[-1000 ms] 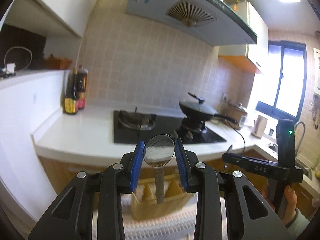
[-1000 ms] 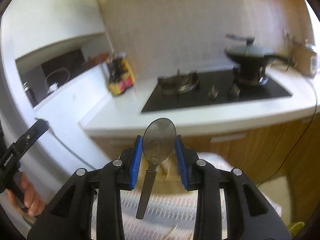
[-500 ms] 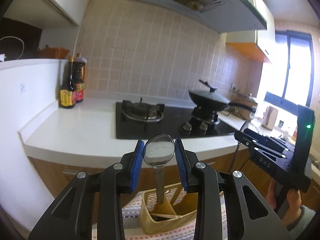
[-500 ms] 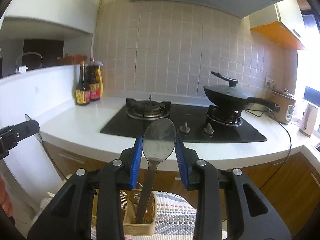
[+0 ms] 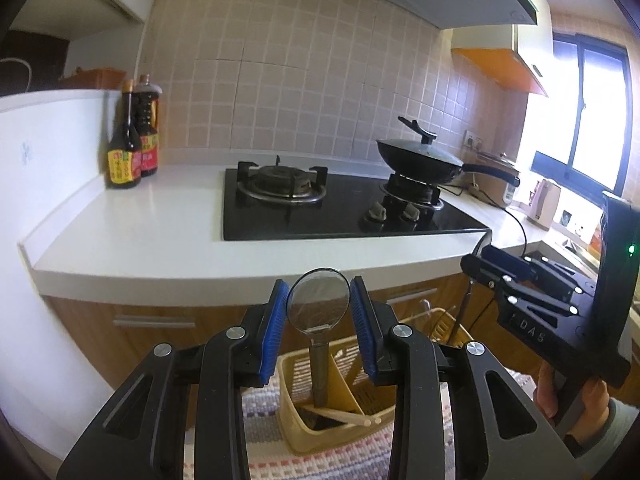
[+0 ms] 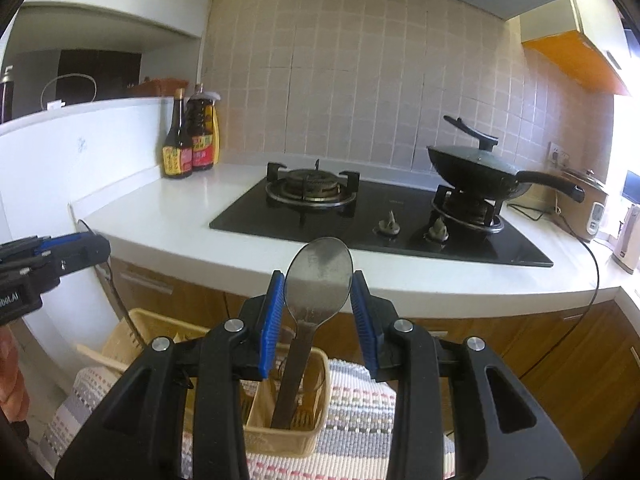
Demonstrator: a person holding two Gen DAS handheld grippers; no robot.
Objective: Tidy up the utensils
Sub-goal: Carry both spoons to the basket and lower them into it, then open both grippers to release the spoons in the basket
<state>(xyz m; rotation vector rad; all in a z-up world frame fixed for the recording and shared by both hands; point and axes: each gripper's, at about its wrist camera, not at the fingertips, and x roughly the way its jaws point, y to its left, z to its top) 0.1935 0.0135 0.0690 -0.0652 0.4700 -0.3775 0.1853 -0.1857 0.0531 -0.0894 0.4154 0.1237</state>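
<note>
My left gripper (image 5: pixel 319 300) is shut on the round bowl of a metal spoon (image 5: pixel 318 312), bowl up. Its handle hangs down into the left compartment of a yellow plastic basket (image 5: pixel 298 436), where wooden chopsticks (image 5: pixel 348 416) lie. My right gripper (image 6: pixel 319 292) is shut on a larger oval spoon (image 6: pixel 320 272). That spoon's handle points down into a compartment at the basket's (image 6: pixel 280 440) near end. Each gripper shows in the other's view: the right gripper (image 5: pixel 478 262) at the right, held by a hand (image 5: pixel 560 396), and the left gripper (image 6: pixel 94 248) at the left edge.
The basket stands on a striped mat (image 6: pixel 356 396) in front of a white counter (image 5: pixel 132 236). On the counter are a black gas hob (image 5: pixel 340 212), a lidded wok (image 5: pixel 420 160), two sauce bottles (image 5: pixel 132 148), a rice cooker (image 6: pixel 588 204) and a cable (image 6: pixel 588 252). Wooden cabinets (image 6: pixel 520 344) stand below.
Both grippers have come down and forward over the basket, each still gripping its spoon. The right wrist has rolled level. The spoon handles now reach into the basket's compartments.
</note>
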